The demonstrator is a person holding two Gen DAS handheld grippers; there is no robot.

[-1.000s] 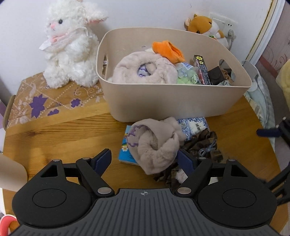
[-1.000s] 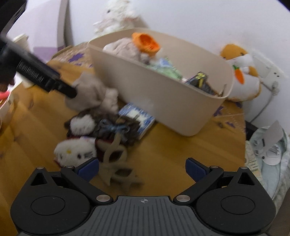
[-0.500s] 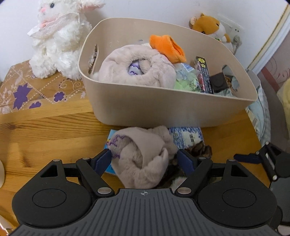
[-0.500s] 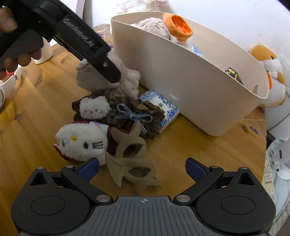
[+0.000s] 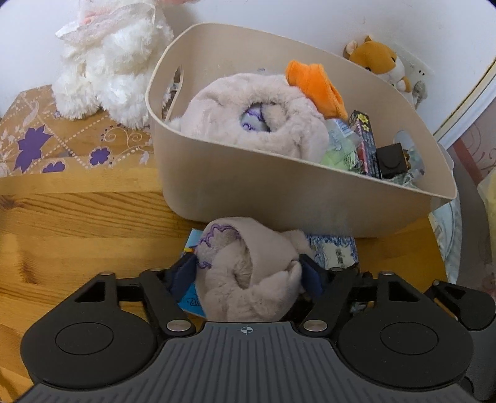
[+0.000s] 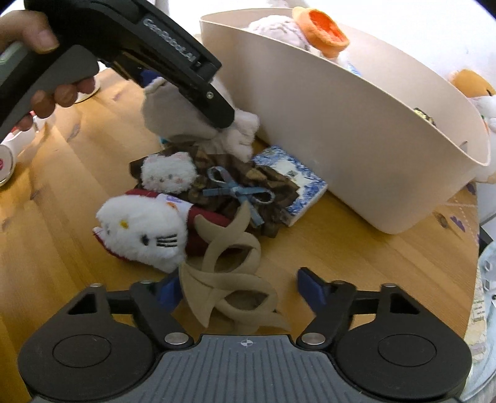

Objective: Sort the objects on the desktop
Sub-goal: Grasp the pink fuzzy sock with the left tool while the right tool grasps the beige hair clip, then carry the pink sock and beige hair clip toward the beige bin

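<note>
- The left gripper (image 5: pixel 248 276) was clenched on a beige fuzzy slipper (image 5: pixel 248 266) at the lower centre of the left wrist view, both blue pads pressed into its sides.
- The slipper's long axis ran roughly from the camera toward the beige bin (image 5: pixel 279 192); its purple-trimmed opening faced upper left in the frame.
- In the right wrist view the same slipper (image 6: pixel 173 111) sat at upper left, just beside the bin wall (image 6: pixel 341 124).
- The right gripper (image 6: pixel 238 288) was spread apart around a tan hair claw clip (image 6: pixel 229 279), fingers not touching it.
- Just above the clip lay a white cat plush (image 6: pixel 145 232), a brown scrunchie (image 6: pixel 241 183) and a blue-patterned packet (image 6: pixel 294 183).
- Everything rested on a wooden table (image 6: pixel 62 186) against a white wall (image 5: pixel 279 18).
</note>
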